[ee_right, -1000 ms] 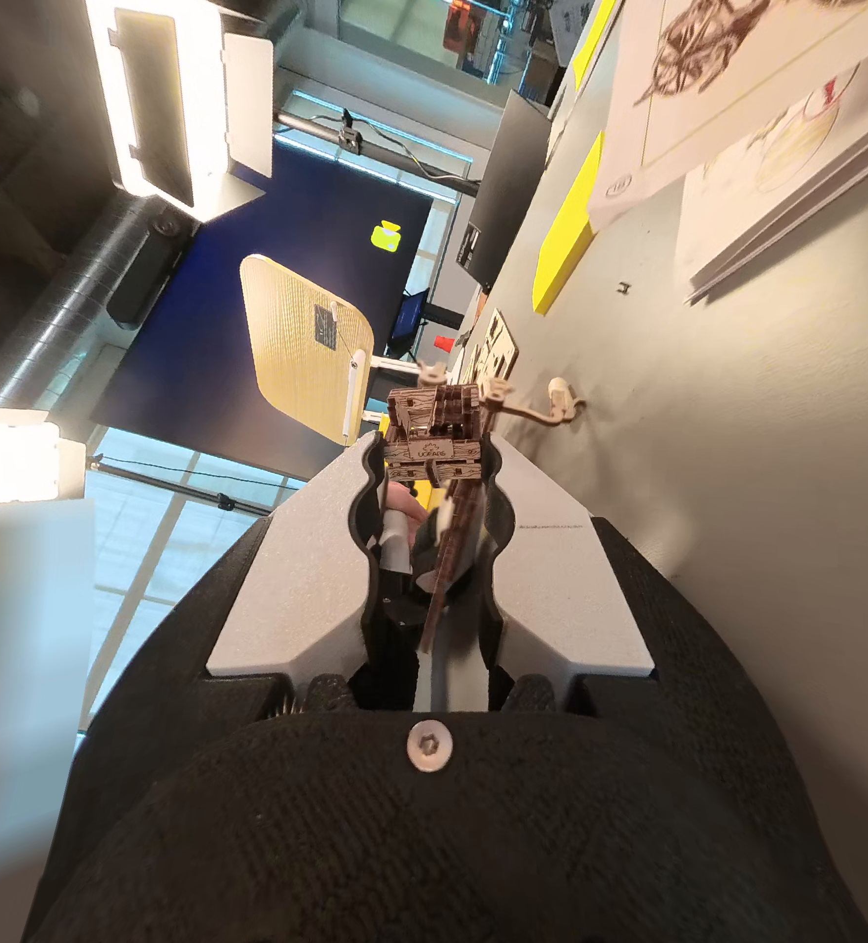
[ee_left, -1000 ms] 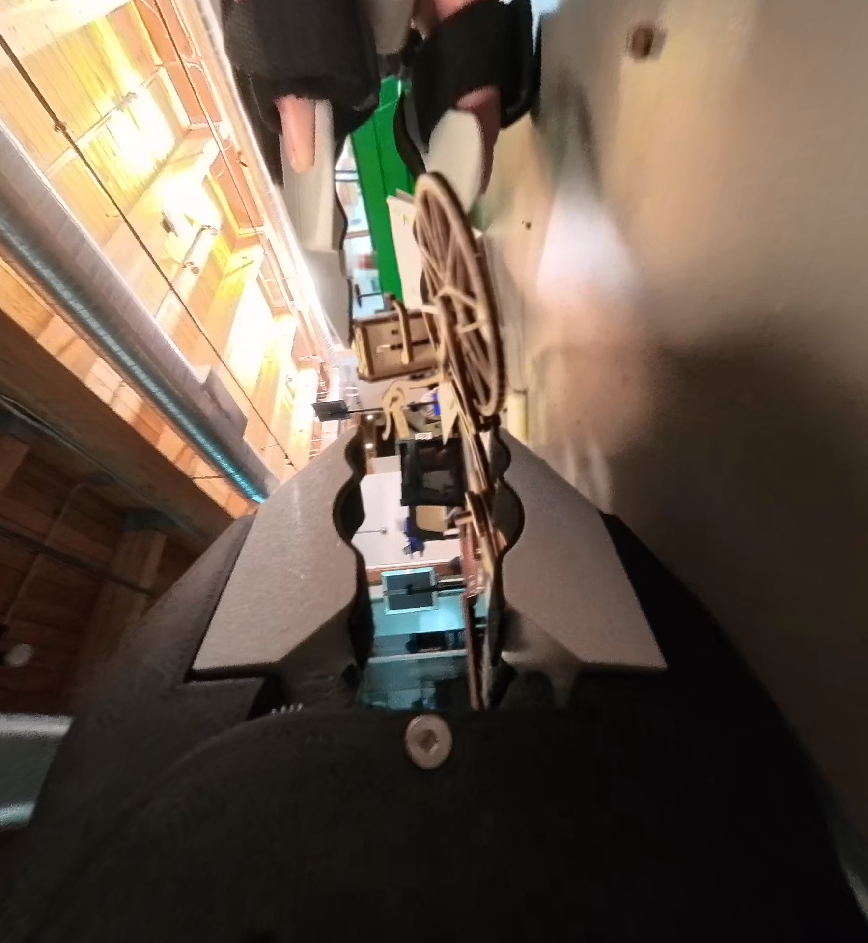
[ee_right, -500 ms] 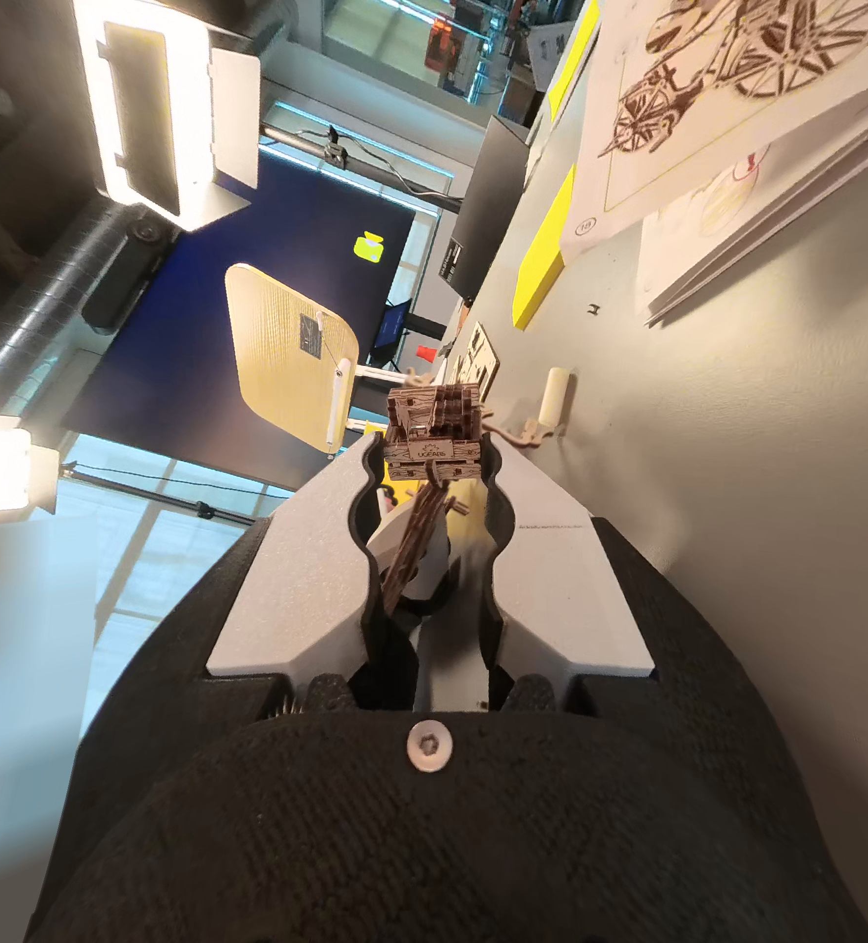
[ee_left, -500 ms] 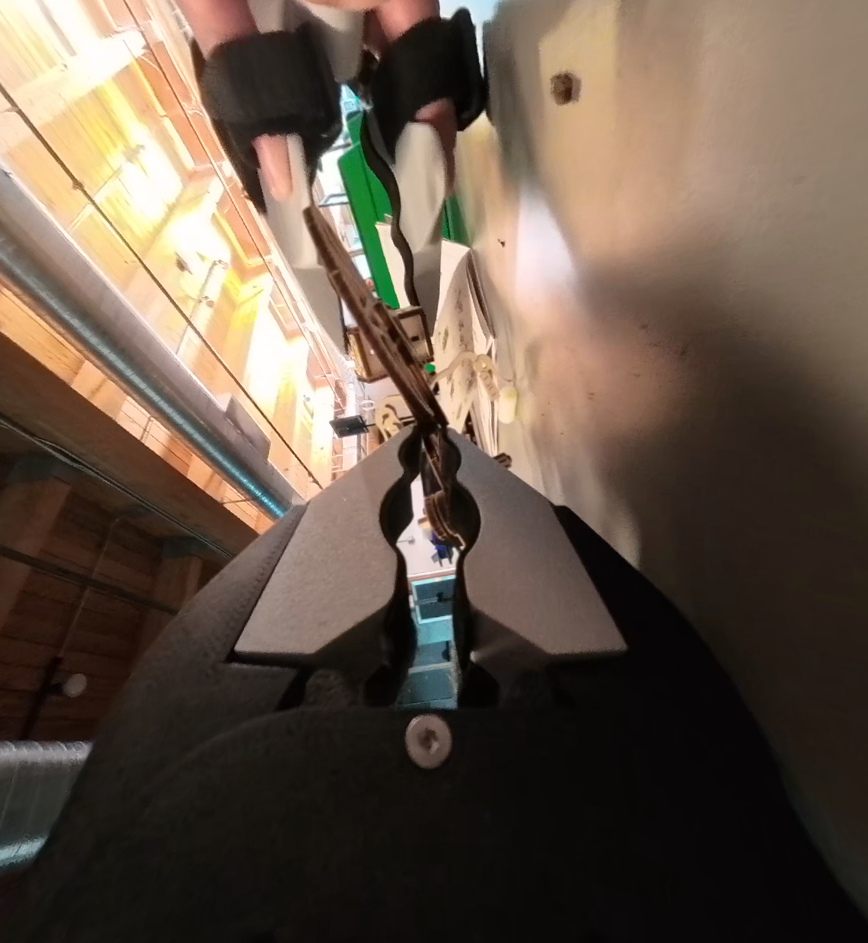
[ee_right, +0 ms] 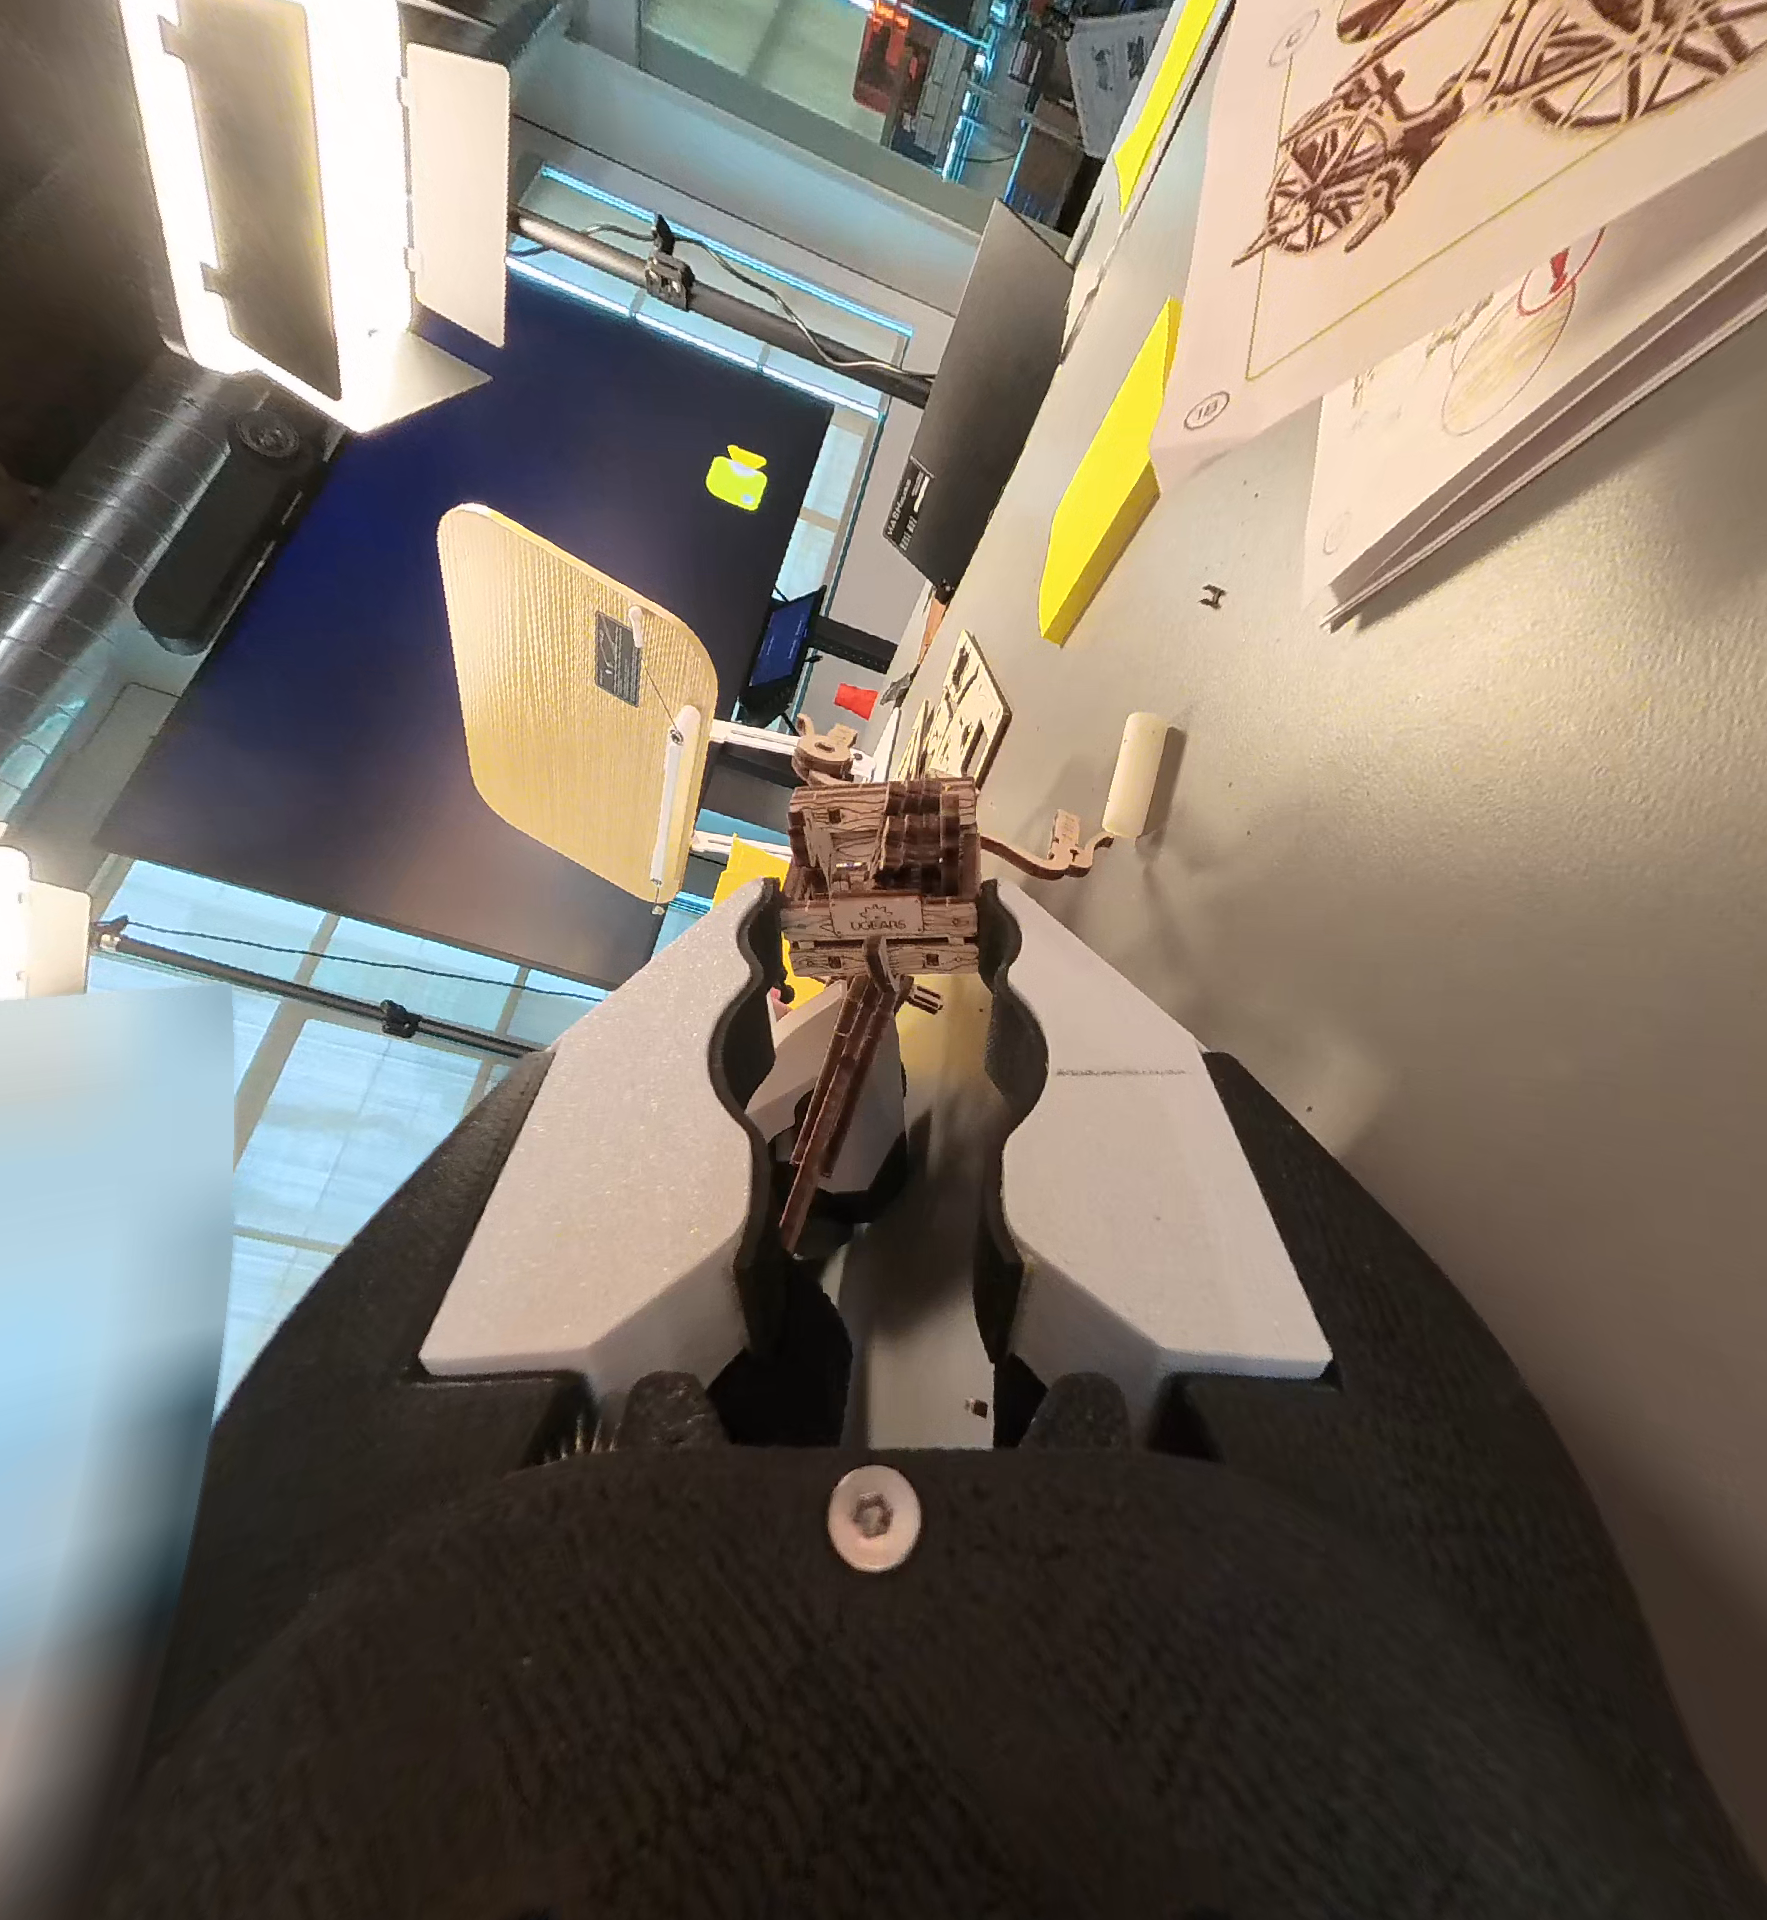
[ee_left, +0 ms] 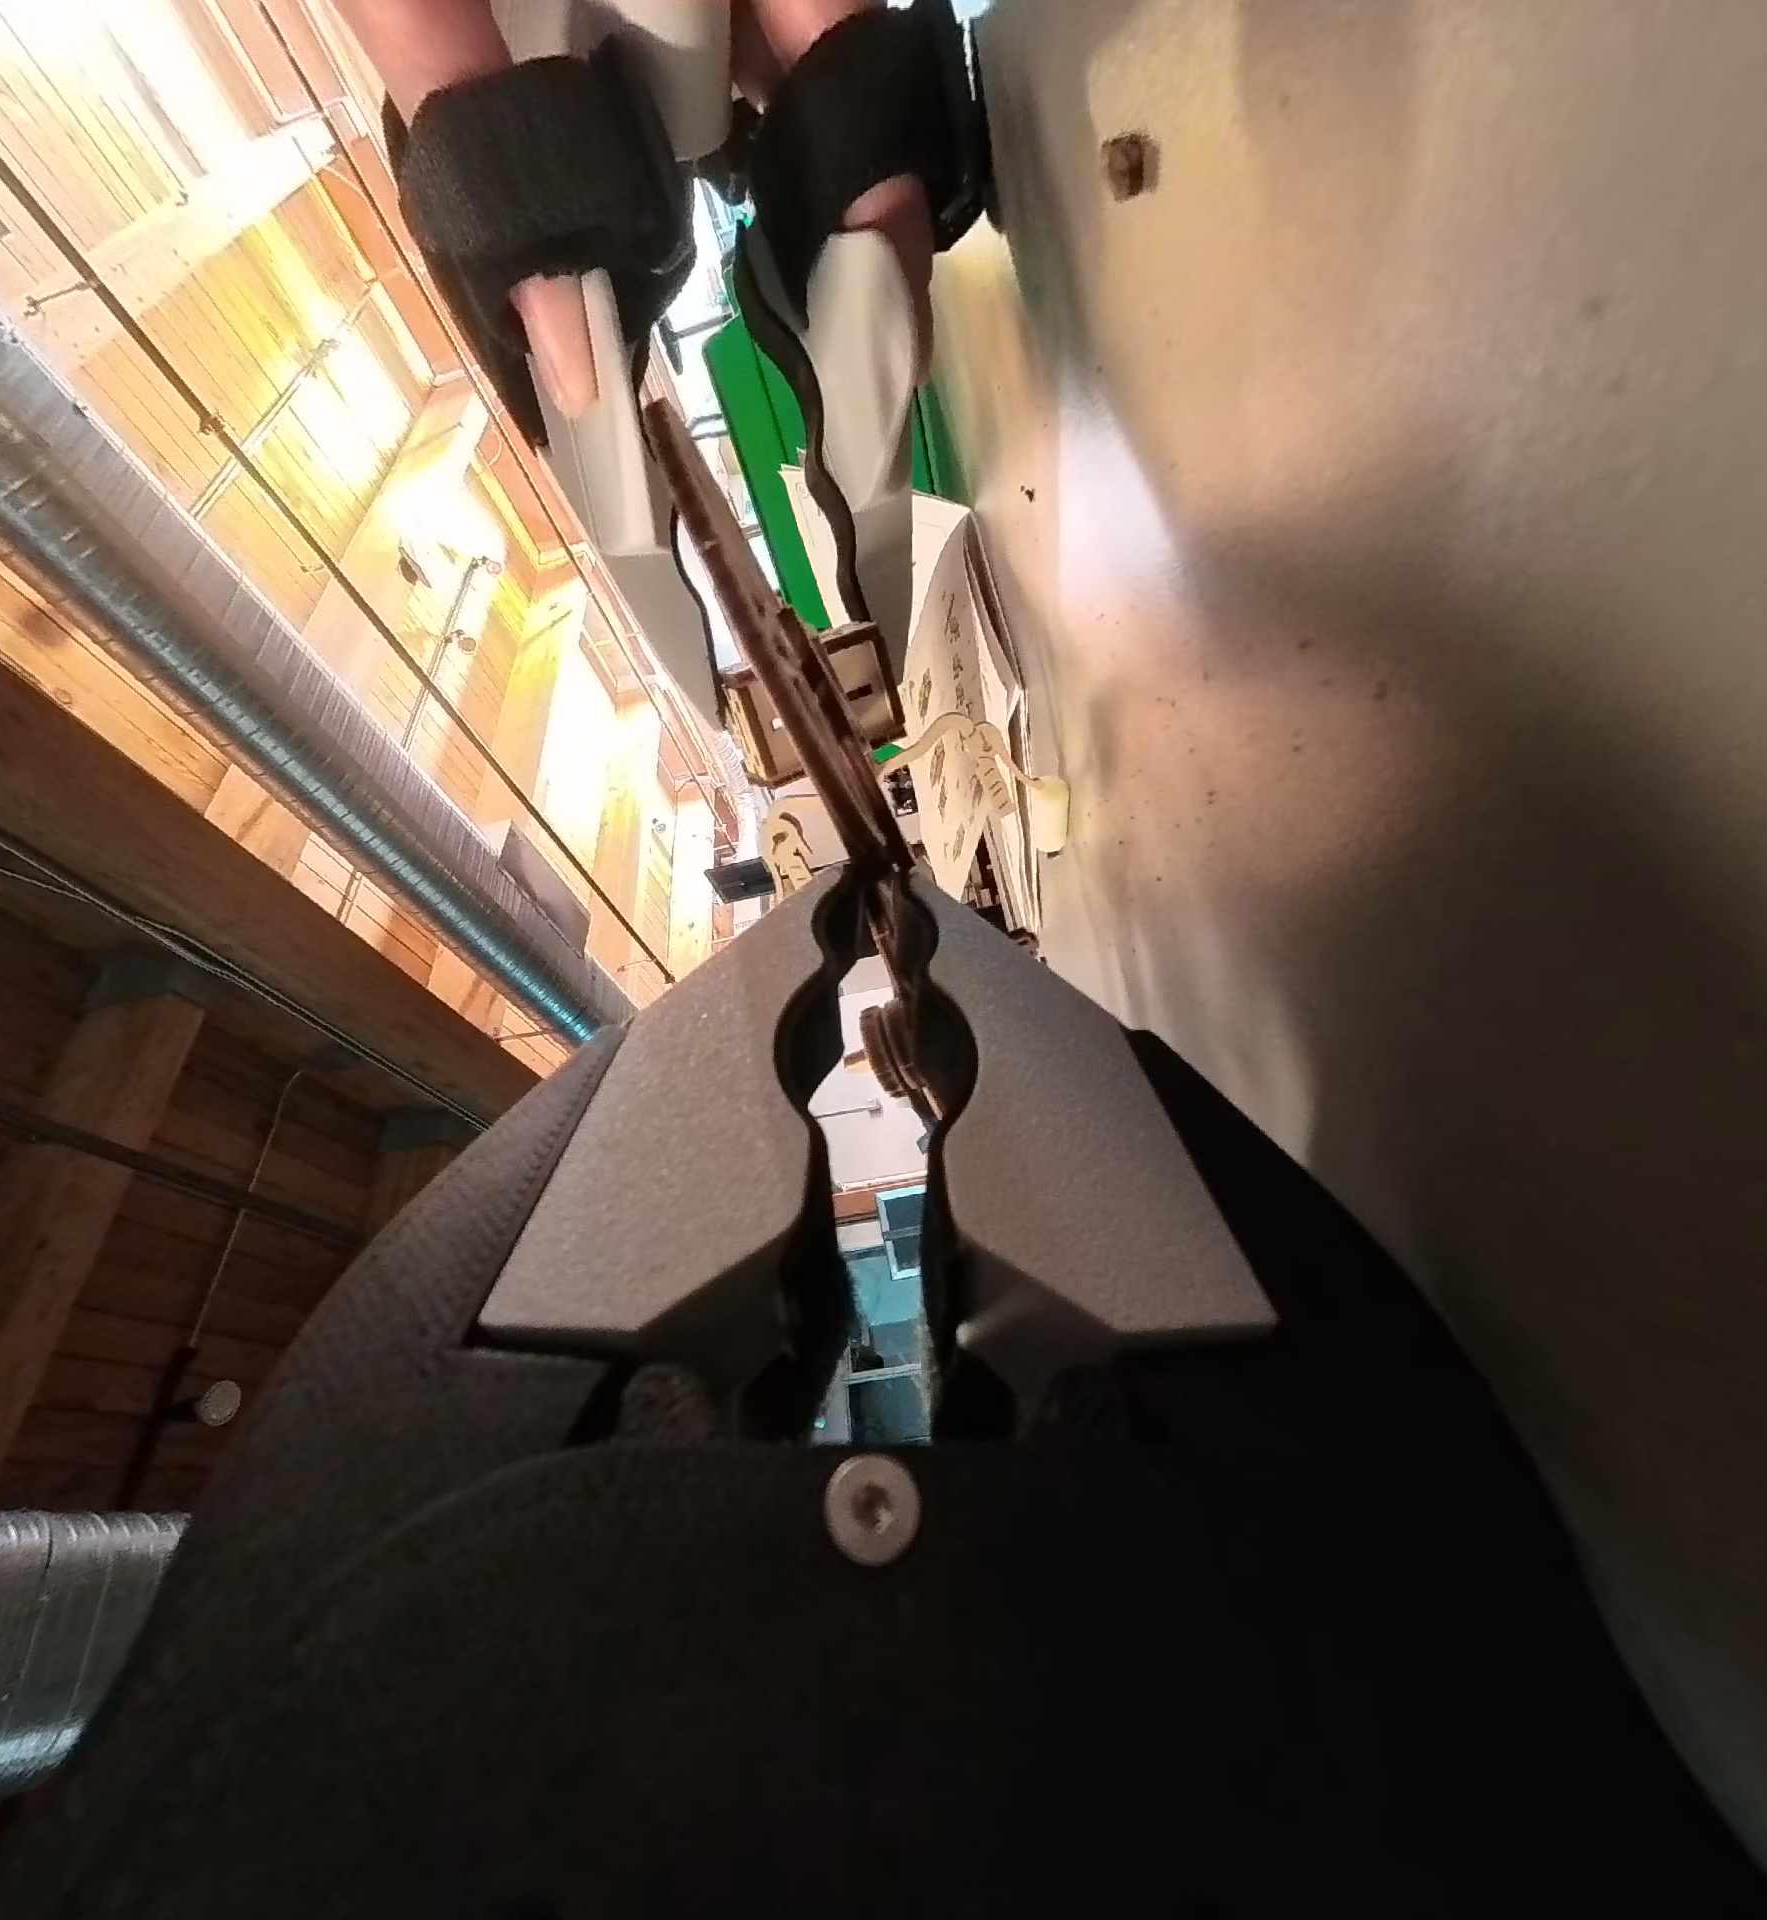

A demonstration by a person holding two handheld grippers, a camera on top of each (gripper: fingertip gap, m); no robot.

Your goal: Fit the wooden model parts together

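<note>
My left gripper (ee_left: 874, 894) is shut on the rim of a wooden spoked wheel (ee_left: 754, 613), seen edge-on with its hub (ee_left: 889, 1049) between the jaws. The wheel slants up toward the right gripper, whose light grey fingers (ee_left: 858, 343) hold a small wooden box part (ee_left: 858, 675) against it. In the right wrist view my right gripper (ee_right: 879, 914) is shut on that box-shaped wooden model part (ee_right: 879, 883). The wheel (ee_right: 837, 1101) hangs edge-on beneath it between the jaws, with the left gripper's fingers (ee_right: 791, 1075) behind it.
The grey table (ee_right: 1481, 1039) runs along the right. On it lie an open instruction booklet (ee_right: 1585, 260), a yellow pad (ee_right: 1107, 488), a wooden parts sheet (ee_right: 967, 696) and a white cylinder (ee_right: 1133, 779) joined to a curved wooden piece (ee_right: 1055, 847). A green box (ee_left: 744, 416) stands farther off. The gap from one gripper's tips to the other's is roughly 6 cm.
The left gripper's jaws have closed from wide apart onto the wheel, which has turned from face-on to edge-on. The right gripper with the box has come closer to the wheel.
</note>
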